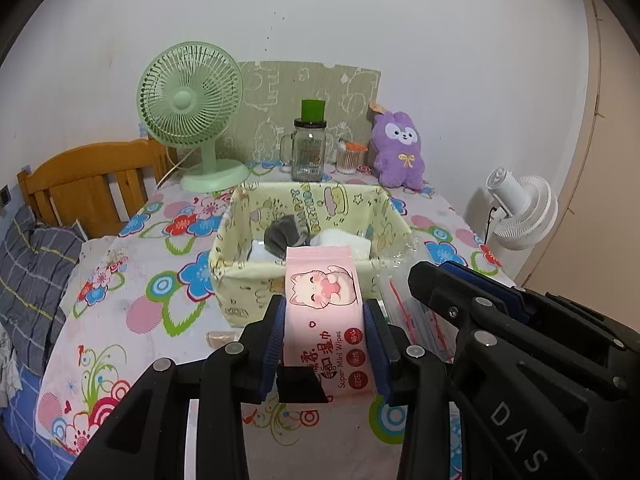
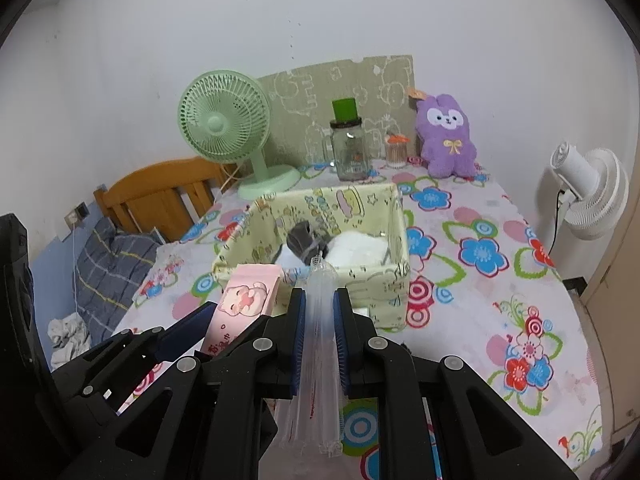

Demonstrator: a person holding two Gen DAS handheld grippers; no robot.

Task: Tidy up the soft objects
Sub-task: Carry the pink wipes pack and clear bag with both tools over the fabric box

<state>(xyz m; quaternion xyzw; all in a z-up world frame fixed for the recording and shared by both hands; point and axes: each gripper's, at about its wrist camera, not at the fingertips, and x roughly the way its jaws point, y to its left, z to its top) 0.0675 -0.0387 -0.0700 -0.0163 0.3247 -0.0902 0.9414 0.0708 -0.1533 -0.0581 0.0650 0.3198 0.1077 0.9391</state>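
My left gripper is shut on a pink pack of wet wipes with a cat picture, held just in front of the yellow fabric basket. The pack also shows in the right wrist view. My right gripper is shut on a clear plastic zip bag, held edge-on near the front rim of the basket. Inside the basket lie a grey rolled sock and white soft items. The right gripper sits close to the right of the left one.
A green desk fan, a glass jar with a green lid, a small cup and a purple plush rabbit stand at the table's back. A white fan is at the right, a wooden bed frame at the left.
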